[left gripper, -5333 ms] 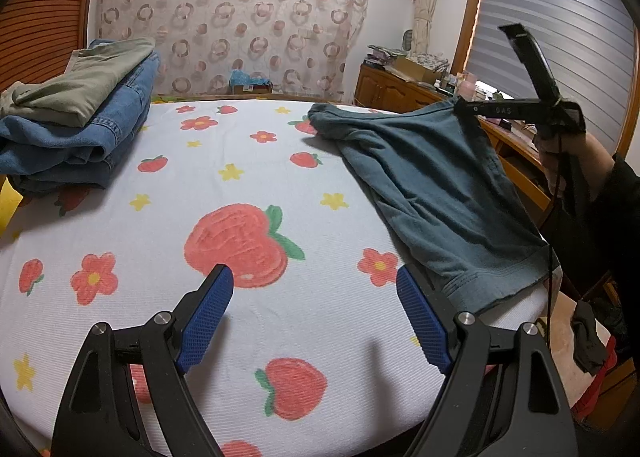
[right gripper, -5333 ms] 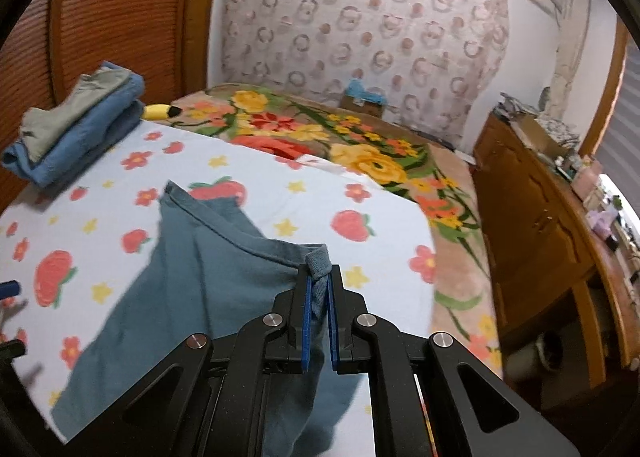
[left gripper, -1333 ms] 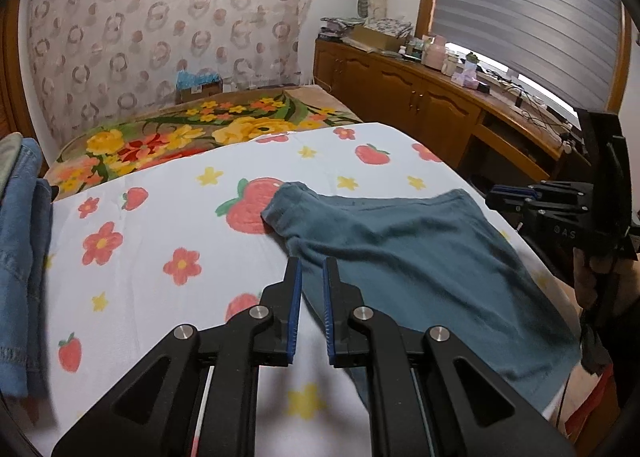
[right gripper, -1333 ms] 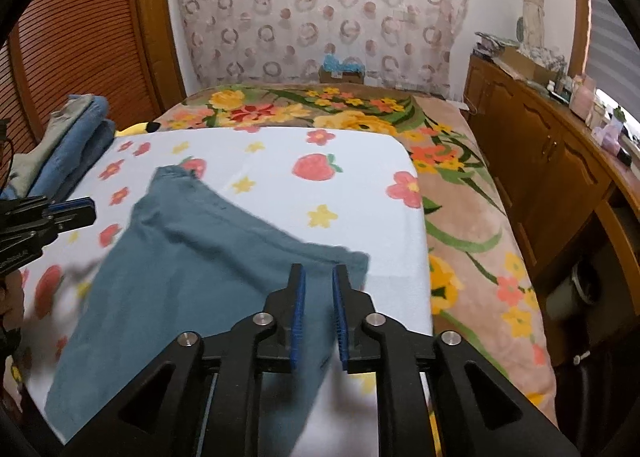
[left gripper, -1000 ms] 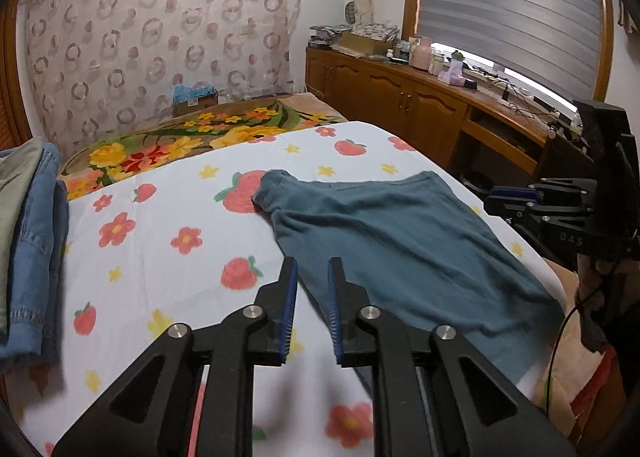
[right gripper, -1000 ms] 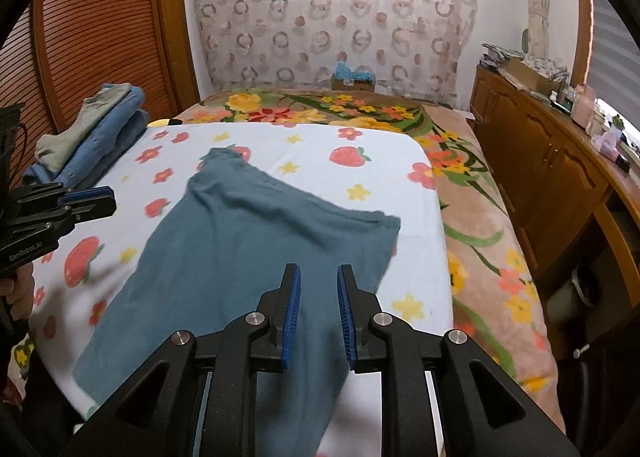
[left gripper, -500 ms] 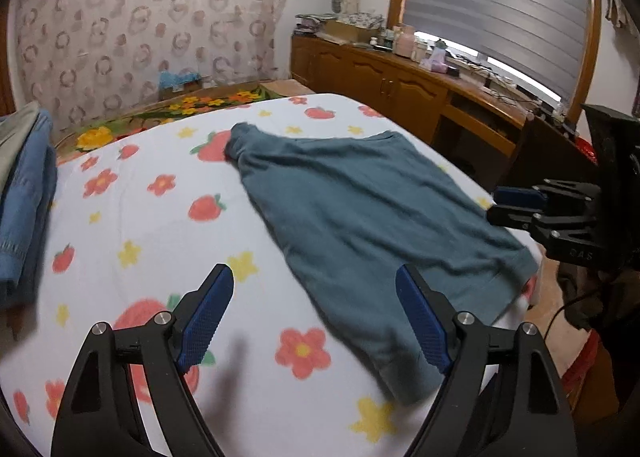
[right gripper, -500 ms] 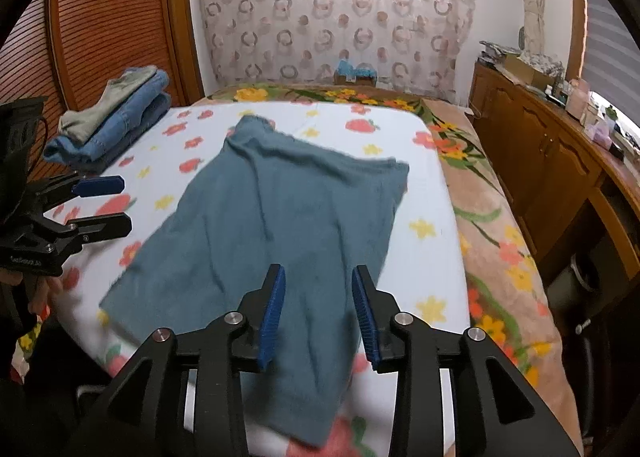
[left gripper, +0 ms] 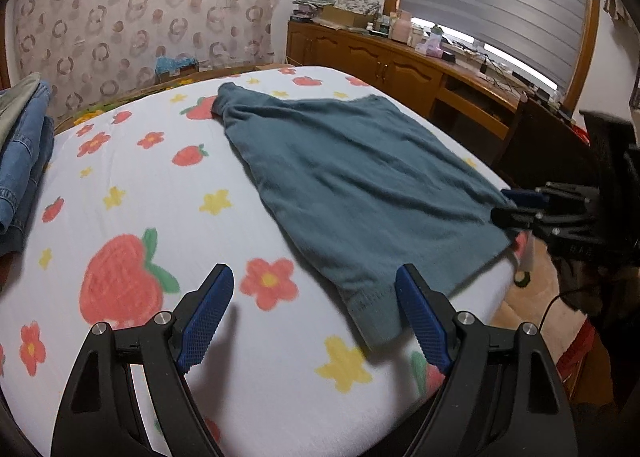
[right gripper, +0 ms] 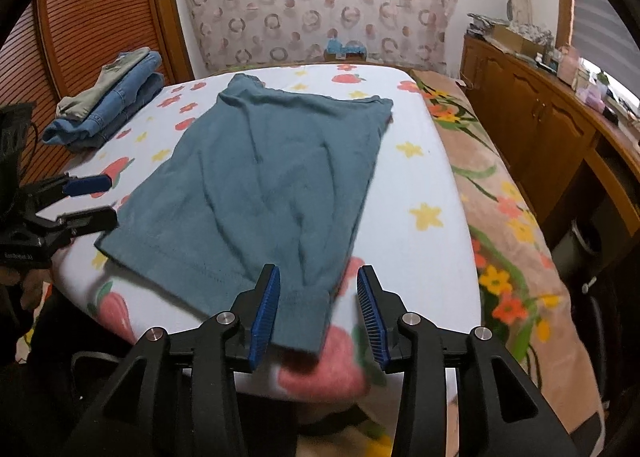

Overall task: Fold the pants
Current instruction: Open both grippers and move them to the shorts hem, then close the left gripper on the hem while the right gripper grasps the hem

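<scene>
Teal pants (left gripper: 340, 173) lie spread flat on the white strawberry-print sheet (left gripper: 132, 201), also seen in the right wrist view (right gripper: 260, 181). My left gripper (left gripper: 316, 317) is open and empty, hovering just before the near hem corner. My right gripper (right gripper: 318, 313) is open and empty, its jaws on either side of the other near hem corner without touching it. Each gripper shows in the other's view: the right one (left gripper: 520, 207), the left one (right gripper: 90, 201).
A stack of folded jeans and khaki pants (right gripper: 108, 105) sits at the sheet's far left (left gripper: 22, 153). A floral blanket (right gripper: 508, 225) covers the bed on the right. Wooden cabinets (left gripper: 384, 69) run along the window wall.
Both grippers let go of the far waist corners, pulled back along the pants to the near hem, and opened wide. The pants now lie flat.
</scene>
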Demonstrator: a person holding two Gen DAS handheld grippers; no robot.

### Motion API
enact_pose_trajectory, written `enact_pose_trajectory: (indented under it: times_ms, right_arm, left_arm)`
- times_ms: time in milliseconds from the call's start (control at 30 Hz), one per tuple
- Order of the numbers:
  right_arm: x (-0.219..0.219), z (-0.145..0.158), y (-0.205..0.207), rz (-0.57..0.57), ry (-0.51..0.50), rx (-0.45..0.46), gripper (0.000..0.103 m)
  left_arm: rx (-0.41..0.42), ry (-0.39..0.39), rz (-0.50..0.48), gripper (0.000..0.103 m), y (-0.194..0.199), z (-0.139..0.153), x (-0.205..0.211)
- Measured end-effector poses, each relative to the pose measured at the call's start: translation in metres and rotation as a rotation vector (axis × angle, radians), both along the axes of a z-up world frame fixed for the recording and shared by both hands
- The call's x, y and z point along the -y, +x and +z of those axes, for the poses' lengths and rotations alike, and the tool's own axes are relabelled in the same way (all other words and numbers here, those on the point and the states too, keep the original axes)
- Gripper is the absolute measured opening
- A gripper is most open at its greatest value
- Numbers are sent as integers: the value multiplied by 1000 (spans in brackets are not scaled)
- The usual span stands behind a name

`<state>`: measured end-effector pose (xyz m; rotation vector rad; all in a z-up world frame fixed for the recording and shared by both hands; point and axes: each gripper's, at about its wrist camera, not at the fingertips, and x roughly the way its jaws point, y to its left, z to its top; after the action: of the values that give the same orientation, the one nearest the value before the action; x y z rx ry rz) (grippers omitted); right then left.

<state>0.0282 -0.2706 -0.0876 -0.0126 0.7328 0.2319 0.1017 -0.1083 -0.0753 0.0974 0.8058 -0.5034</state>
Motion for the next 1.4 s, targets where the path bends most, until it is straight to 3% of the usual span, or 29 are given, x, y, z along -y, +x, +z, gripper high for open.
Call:
enact_pose_trajectory:
  times_ms: [200, 600, 800, 900, 1033, 1167, 1400]
  right_arm:
    - [-1, -4, -6, -10, 24, 0, 42]
    - [-1, -12, -7, 9, 68, -5, 42]
    - [-2, -14, -10, 20, 80, 4, 34]
    - [1, -15, -11, 16, 95, 6, 29]
    - [-1, -15, -12, 19, 100, 12, 22]
    - [-3, -16, -14, 20, 102, 21, 17]
    - [-4, -14, -17, 44, 135, 35, 12]
  left_arm:
    - [-34, 4, 5, 84, -3, -11, -4]
    - [-13, 8, 7, 84, -8, -13, -3]
    - [-16, 10, -6, 84, -8, -13, -4]
    - [-20, -2, -22, 75, -10, -11, -2]
    - [-33, -31, -49, 53, -13, -9, 2]
    - [-46, -53, -70, 39, -14, -9, 7]
    - [-60, -77, -76, 35, -13, -9, 9]
